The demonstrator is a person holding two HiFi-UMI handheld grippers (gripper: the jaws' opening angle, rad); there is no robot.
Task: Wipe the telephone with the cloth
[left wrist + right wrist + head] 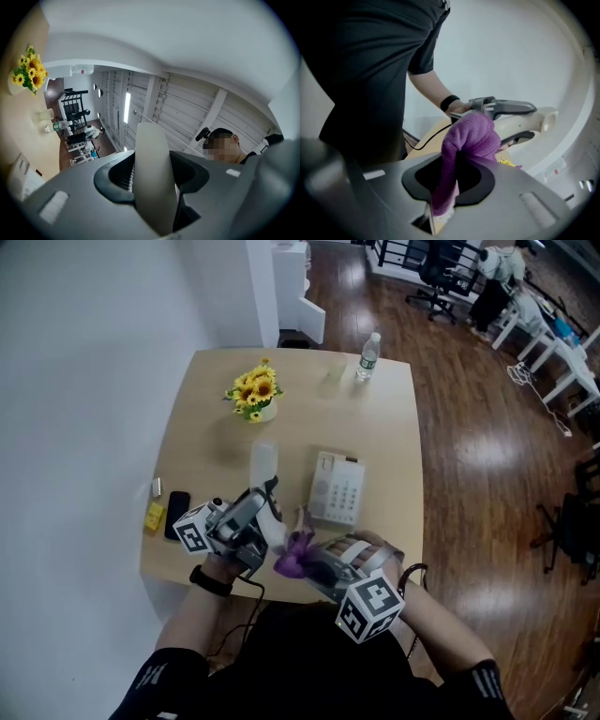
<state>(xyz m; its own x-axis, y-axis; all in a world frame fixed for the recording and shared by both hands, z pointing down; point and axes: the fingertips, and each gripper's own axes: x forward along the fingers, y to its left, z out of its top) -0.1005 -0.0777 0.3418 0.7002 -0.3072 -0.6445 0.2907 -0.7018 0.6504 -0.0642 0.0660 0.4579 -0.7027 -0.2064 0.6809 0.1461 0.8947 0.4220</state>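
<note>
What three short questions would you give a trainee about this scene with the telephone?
1. Choose one: what do the right tongs hold? A: a sponge. B: a purple cloth. C: a pen.
2. True or false: the handset lies on the telephone base.
3. Fill in: at the far edge of the table stands a water ___.

Key:
1. B.
2. False. The left tongs grip it, lifted off the base.
3. Bottle.
</note>
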